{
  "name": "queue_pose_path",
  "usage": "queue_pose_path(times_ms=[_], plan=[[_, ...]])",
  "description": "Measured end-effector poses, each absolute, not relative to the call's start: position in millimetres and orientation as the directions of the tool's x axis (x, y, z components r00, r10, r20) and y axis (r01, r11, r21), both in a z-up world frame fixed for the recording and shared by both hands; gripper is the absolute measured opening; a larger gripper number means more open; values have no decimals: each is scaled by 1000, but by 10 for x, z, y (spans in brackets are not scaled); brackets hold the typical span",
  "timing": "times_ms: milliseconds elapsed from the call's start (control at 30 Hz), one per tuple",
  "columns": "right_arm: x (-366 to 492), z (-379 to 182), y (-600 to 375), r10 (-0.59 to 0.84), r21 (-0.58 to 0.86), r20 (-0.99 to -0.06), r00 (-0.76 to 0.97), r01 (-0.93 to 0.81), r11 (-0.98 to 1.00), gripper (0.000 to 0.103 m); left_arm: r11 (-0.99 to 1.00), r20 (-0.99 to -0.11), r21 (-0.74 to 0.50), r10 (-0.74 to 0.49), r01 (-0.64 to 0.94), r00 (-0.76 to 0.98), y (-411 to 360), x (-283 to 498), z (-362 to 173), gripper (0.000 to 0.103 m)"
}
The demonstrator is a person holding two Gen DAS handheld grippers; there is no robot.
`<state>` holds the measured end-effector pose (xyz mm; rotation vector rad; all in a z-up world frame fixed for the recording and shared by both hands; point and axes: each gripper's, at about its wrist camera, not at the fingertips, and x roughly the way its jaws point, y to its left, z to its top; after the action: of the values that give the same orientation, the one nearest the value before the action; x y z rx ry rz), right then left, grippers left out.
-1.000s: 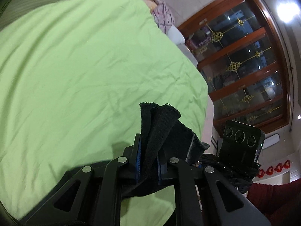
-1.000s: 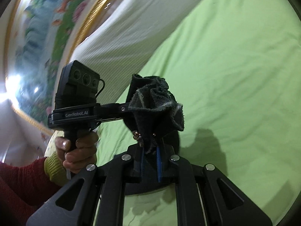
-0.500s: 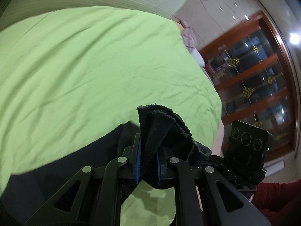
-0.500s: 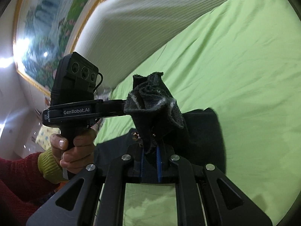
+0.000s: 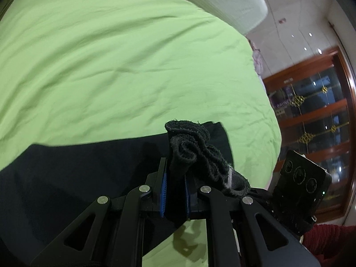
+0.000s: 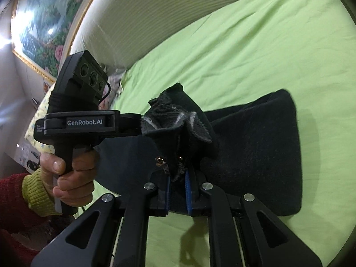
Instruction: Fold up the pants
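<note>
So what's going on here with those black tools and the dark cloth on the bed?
A person is folding black pants on a green bedsheet, using a handheld gripper in each hand. The left gripper and the right gripper each pinch a bunched edge of the pants, close together, while the rest of the fabric lies spread on the sheet.

Black pants (image 6: 255, 153) lie spread flat on green bedding, their bunched, grey-edged end (image 5: 195, 155) raised at 6 o'clock, pointing toward 12.
</note>
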<state>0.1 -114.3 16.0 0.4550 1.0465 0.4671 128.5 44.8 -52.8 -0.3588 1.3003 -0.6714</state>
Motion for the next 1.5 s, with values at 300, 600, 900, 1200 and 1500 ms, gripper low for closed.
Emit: queue_pose_path(times_ms=[300, 600, 900, 1200, 1500], plan=[[156, 105, -870, 577, 563, -740, 347, -151, 813, 31, 788, -776, -601, -615, 132, 138, 785, 1155, -723, 15], [144, 23, -661, 602, 568, -754, 263, -200, 798, 51, 794, -772, -607, -597, 26, 219, 1198, 970, -659, 24], [125, 47, -621, 631, 592, -750, 200, -224, 774, 53, 769, -761, -629, -582, -110, 286, 1559, 616, -670, 34], [195, 306, -400, 651, 584, -734, 195, -308, 751, 53, 753, -772, -610, -491, -249, 404, 2047, 137, -595, 50], [337, 461, -43, 666, 568, -732, 144, -411, 713, 53, 687, -769, -616, -421, -385, 480, 2554, -352, -603, 53]])
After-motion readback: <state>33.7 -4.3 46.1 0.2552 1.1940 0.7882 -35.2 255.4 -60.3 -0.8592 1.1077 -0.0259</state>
